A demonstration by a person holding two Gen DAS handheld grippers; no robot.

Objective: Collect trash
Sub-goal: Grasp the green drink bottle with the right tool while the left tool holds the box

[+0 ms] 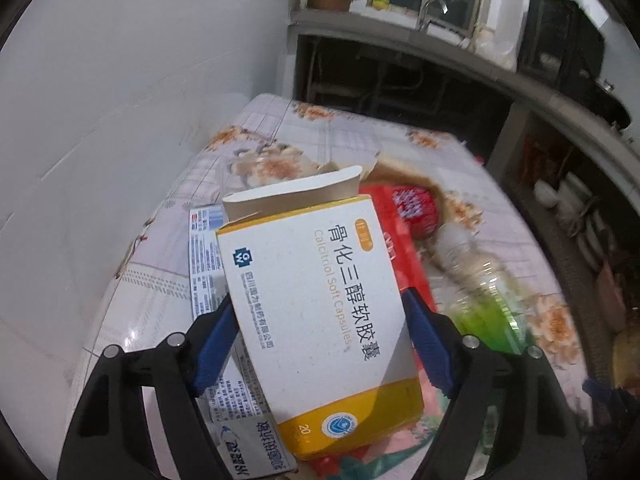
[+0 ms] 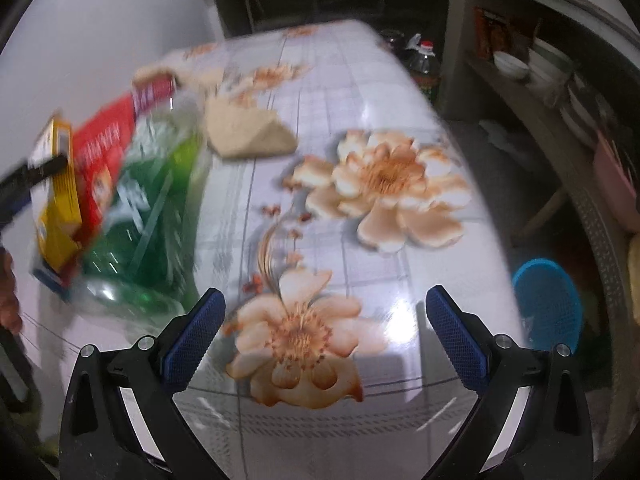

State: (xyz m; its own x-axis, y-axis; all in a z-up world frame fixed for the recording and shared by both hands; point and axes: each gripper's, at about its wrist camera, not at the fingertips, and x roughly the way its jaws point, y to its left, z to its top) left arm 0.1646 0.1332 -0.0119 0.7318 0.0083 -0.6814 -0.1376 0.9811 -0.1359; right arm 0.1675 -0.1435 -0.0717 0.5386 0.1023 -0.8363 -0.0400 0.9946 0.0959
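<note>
A grey-walled kitchen with open shelving surrounded the floral-clothed tabletop point(image 2: 360, 92), a blue basket point(image 2: 548, 304) on the floor to its right. Trash lay piled at the tabletop's left. The left claw point(image 1: 320, 344) pinched a white-and-yellow medicine box point(image 1: 320, 312) above a red packet point(image 1: 400, 232) and green bottle point(image 1: 488, 312); the right claw point(image 2: 324, 340) was spread, empty.

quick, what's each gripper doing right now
left gripper: closed on the white and yellow medicine box, pads on both its sides
right gripper: open, nothing between its pads, over the floral tablecloth

Matt cardboard box point(image 1: 320, 312), clear plastic bottle point(image 1: 480, 288), glossy tablecloth point(image 2: 360, 80).
</note>
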